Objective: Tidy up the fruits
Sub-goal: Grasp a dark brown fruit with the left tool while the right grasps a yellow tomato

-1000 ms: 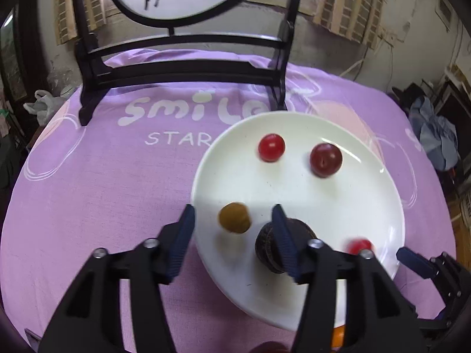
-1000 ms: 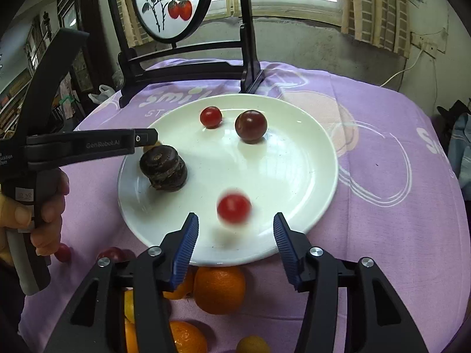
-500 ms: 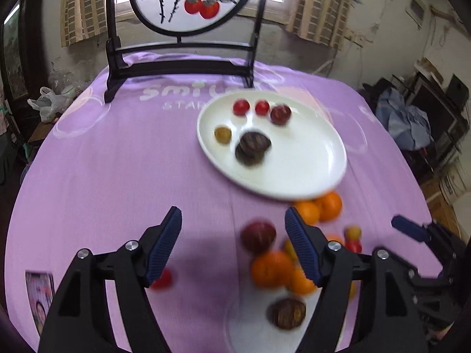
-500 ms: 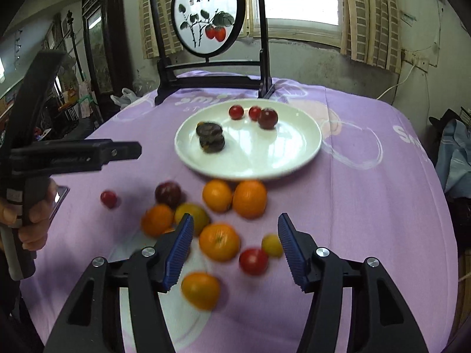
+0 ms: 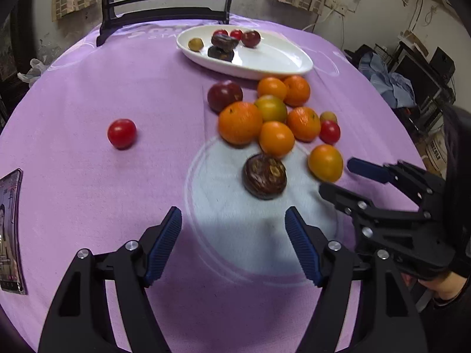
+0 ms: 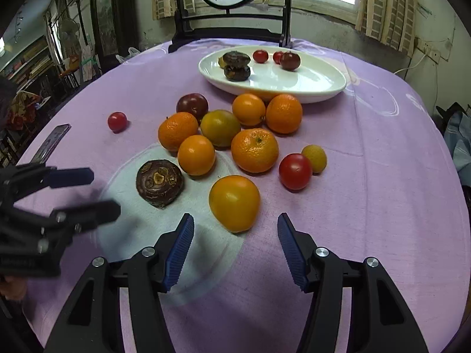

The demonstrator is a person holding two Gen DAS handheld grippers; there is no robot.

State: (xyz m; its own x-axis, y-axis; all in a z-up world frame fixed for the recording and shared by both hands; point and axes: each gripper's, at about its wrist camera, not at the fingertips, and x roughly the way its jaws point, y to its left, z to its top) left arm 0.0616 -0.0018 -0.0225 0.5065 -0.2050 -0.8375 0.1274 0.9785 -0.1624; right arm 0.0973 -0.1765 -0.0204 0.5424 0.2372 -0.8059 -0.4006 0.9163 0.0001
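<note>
From the left wrist: left gripper low over the purple tablecloth, jaws spread wide, nothing between the blue pads. Just ahead, a dark brown wrinkled fruit on a pale round patch of the cloth. Beyond it, a tight cluster — 6 oranges or thereabouts, slightly blurred, largest orange at the front left, a dark red plum behind it, a greenish-yellow fruit in the middle. Off alone to the left, a red cherry tomato. Another red tomato on the cluster's right edge, touching a small tan fruit. Far back, white plate with 2 stacked dark fruits, a small yellow one and 3 red ones along its far rim. Right gripper at the right edge, jaws parted, empty, beside a yellow-orange fruit. Phone flat at the left edge.

From the right wrist: right gripper also released and wide, holding nothing. Directly ahead of the gap, the yellow-orange fruit, near the left pad. Left of it, the dark brown wrinkled fruit. Behind, the same cluster, largest orange toward the right, red tomato and small tan fruit touching. Red cherry tomato well apart at the left. White plate farther back, its load unchanged in kind — dark stack left, red fruits behind. Left gripper entering from the left, jaws apart, empty, near the wrinkled fruit.
</note>
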